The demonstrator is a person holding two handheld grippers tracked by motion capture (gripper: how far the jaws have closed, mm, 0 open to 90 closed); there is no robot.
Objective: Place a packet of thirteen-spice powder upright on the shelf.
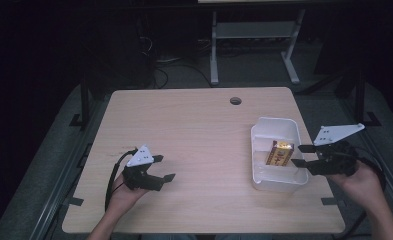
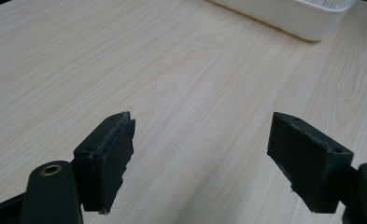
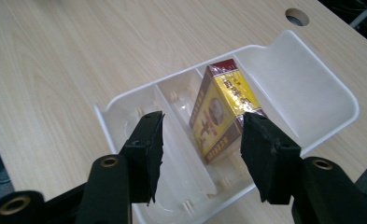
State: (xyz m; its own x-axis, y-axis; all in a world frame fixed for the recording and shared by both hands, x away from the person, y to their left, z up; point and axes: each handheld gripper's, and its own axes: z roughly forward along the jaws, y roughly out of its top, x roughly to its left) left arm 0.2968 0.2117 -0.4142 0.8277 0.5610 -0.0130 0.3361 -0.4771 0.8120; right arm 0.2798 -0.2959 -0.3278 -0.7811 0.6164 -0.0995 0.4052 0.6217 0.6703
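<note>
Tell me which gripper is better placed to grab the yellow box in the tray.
Right. The right gripper hangs open over the white tray, near the yellow box; the left gripper sits far across the table.

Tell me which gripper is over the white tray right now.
The right gripper: its open jaws reach over the white tray's rim beside the yellow box. The left gripper, also open, hovers over bare tabletop, well clear of the tray.

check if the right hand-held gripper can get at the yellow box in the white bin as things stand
Probably yes. The right hand-held gripper is open and sits over the bin, with the yellow box just ahead between its jaws. The bin is open-topped and nothing covers the box.
</note>
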